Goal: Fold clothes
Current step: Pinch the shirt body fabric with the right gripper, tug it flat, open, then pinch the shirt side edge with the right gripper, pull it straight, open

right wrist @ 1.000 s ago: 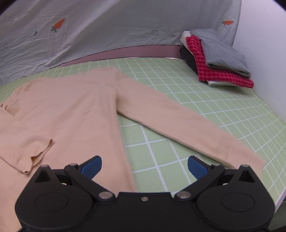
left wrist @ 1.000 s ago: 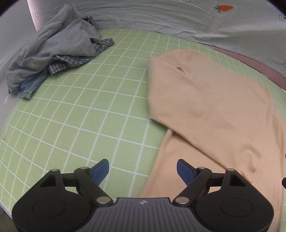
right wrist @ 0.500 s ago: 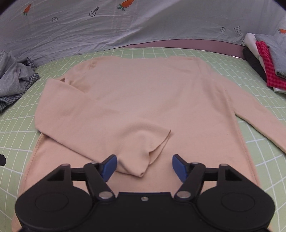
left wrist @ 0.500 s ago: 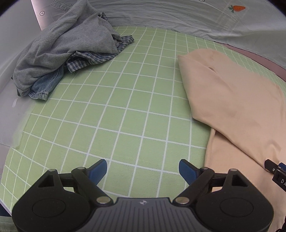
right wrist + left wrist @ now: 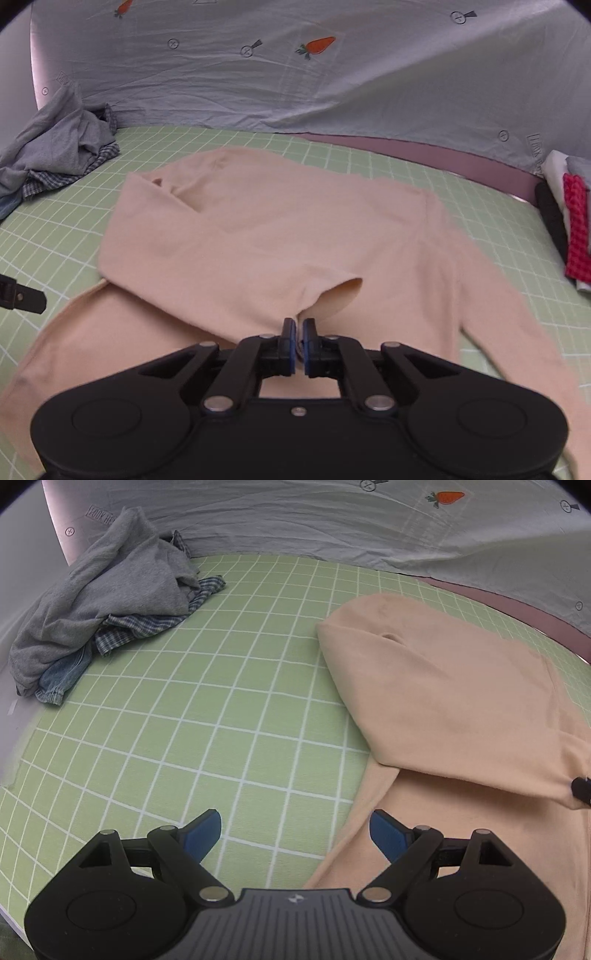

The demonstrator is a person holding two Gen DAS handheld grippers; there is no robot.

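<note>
A peach long-sleeved top (image 5: 280,229) lies flat on the green grid mat (image 5: 66,236). Its left sleeve is folded across the body, and its cuff (image 5: 332,295) opens toward me. My right gripper (image 5: 298,332) is shut on the edge of that cuff. The other sleeve (image 5: 491,317) stretches out to the right. In the left wrist view the top (image 5: 443,701) lies on the right, and my left gripper (image 5: 295,834) is open and empty above the mat (image 5: 221,720) beside the top's left edge.
A pile of unfolded grey, plaid and denim clothes (image 5: 107,602) lies at the mat's far left, also in the right wrist view (image 5: 55,147). A stack of folded clothes (image 5: 569,221) sits at the far right. A carrot-print sheet (image 5: 295,74) hangs behind.
My right gripper swung left from the outstretched sleeve to the folded sleeve's cuff and shut on it. My left gripper stayed open, shifting slightly over the mat.
</note>
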